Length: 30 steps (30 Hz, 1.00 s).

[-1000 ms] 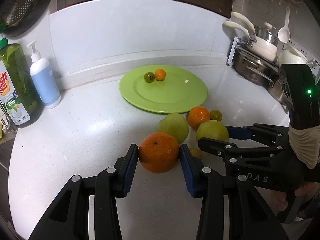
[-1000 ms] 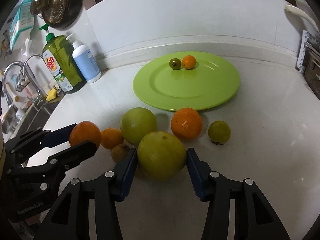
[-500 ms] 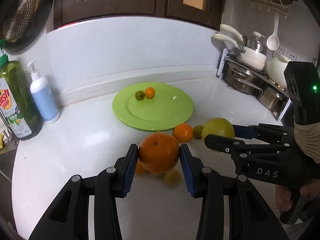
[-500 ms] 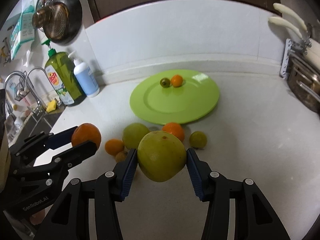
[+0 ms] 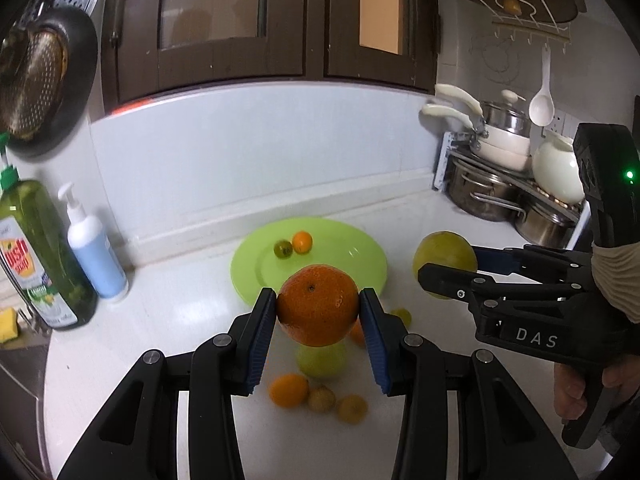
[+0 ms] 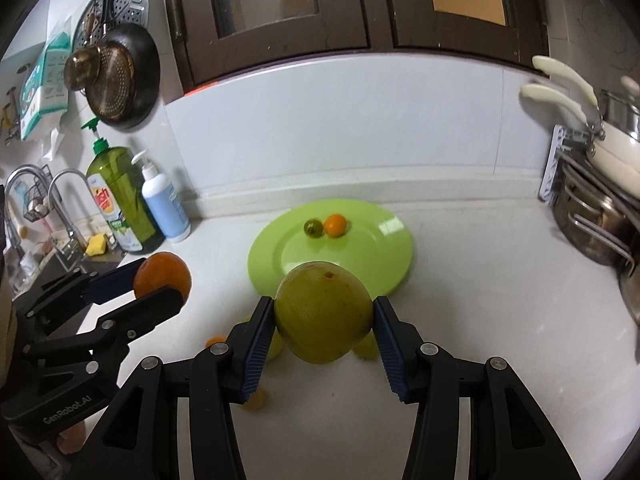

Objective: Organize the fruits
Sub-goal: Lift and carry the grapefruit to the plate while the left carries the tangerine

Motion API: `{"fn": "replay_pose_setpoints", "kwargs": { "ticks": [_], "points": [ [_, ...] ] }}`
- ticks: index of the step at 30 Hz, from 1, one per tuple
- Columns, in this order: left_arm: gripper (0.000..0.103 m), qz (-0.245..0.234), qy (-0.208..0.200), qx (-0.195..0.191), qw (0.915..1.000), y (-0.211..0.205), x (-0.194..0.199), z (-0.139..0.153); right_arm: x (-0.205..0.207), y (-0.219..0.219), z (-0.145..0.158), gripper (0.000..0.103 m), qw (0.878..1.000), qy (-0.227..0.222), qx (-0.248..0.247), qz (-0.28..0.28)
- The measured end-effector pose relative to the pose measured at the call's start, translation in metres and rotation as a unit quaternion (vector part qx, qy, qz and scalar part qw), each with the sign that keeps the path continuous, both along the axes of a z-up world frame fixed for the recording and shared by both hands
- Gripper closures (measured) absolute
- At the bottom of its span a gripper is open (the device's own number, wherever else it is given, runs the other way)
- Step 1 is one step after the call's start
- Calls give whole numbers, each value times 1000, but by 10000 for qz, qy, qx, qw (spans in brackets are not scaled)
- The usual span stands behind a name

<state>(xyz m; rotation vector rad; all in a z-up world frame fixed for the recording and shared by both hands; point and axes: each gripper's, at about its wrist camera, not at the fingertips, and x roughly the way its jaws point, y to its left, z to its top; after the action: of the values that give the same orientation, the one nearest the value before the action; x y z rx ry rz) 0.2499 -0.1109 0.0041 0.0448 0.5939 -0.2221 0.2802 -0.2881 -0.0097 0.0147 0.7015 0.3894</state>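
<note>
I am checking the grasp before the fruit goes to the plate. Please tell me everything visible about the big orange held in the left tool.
The orange is large, round and deep orange, with dimpled, slightly glossy peel and a small dark stem scar facing the camera. It looks whole and undamaged. The left tool is shut on it, one blue ribbed pad pressing each side. It is held in the air above the white counter, in front of the green plate, and touches nothing else.

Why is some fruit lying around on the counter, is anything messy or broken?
Nothing looks broken or spilled. A few small fruits lie loose on the counter instead of on the green plate. Each claw holds one fruit: left an orange, right a green fruit.
</note>
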Motion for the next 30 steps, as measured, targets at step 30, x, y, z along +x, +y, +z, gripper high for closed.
{"fn": "replay_pose_setpoints", "kwargs": {
  "ticks": [30],
  "points": [
    [61, -42, 586, -115, 9982, -3, 133, 3, 148, 20, 12, 53, 9987, 466, -161, 93]
  ]
}}
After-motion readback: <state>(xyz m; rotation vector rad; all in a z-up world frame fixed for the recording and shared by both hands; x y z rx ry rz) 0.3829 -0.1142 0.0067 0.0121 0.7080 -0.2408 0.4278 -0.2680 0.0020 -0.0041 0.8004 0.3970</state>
